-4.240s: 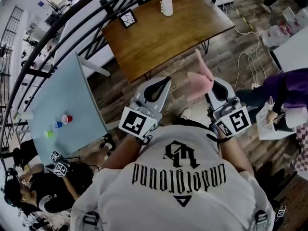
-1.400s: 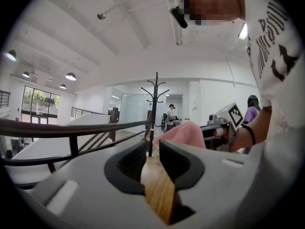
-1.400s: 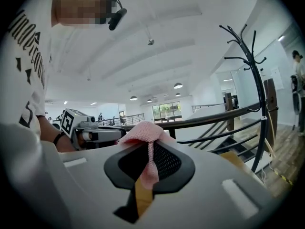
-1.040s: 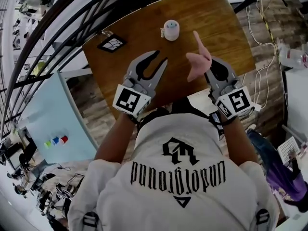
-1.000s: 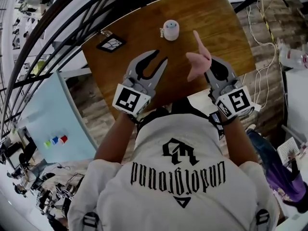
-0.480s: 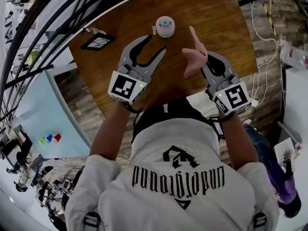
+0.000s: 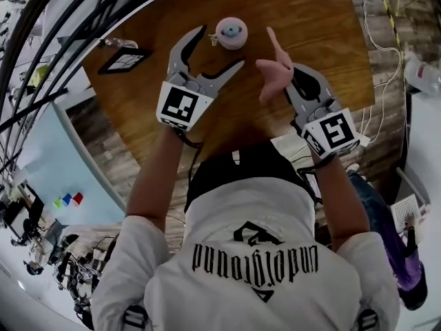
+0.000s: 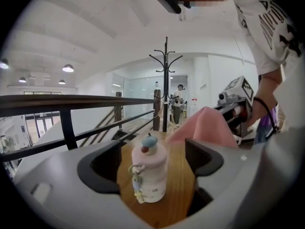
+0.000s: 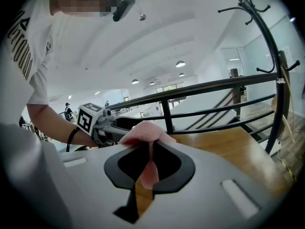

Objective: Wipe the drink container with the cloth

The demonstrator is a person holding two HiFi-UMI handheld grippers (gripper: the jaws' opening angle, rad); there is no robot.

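Pink textured cloth (image 9: 148, 133) sat pinched in the right gripper (image 9: 149, 151); the left gripper (image 7: 220, 47), jaws just opened wide on nothing, should squarely straddle the pale-pink cylindrical drink container (image 7: 231, 33) before clamping.

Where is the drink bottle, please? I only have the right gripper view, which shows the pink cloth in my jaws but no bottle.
Observer: The bottle stands upright on the wooden table, just ahead of the left gripper.
Operator: Is that gripper holding it?
Observer: No. Its jaws have just been opening and stand wide; the bottle is in line with the gap, untouched.
Operator: How does my cloth sit relative to it?
Observer: In the head view the cloth is to the bottle's right, with bare table between them.
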